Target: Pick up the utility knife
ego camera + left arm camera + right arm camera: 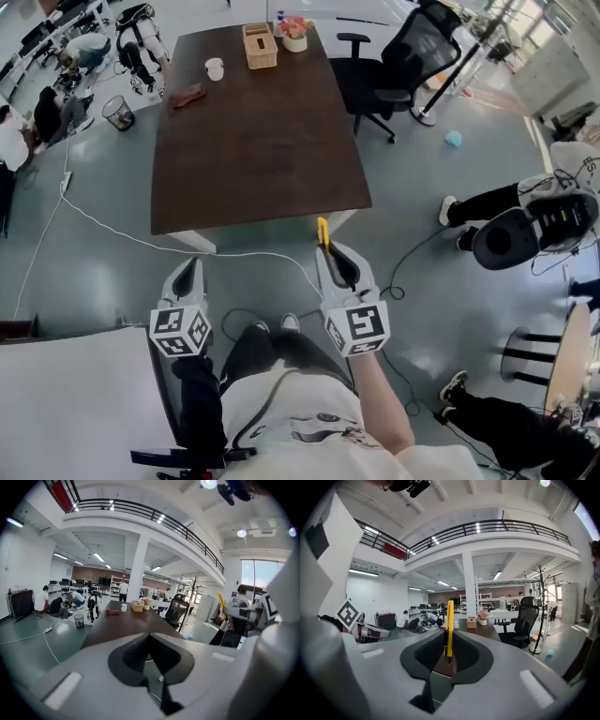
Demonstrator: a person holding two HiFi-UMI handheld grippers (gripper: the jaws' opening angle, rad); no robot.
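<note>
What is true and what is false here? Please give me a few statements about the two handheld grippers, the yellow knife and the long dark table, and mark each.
1. The right gripper holds the slim yellow utility knife between its jaws. True.
2. The left gripper grips a second knife. False: its jaws are together with nothing between them.
3. The small white cup stands on the dark brown wooden table. True.
4. The black mesh office chair is at the table's near end, by the person. False: it stands beside the table's far right corner.
</note>
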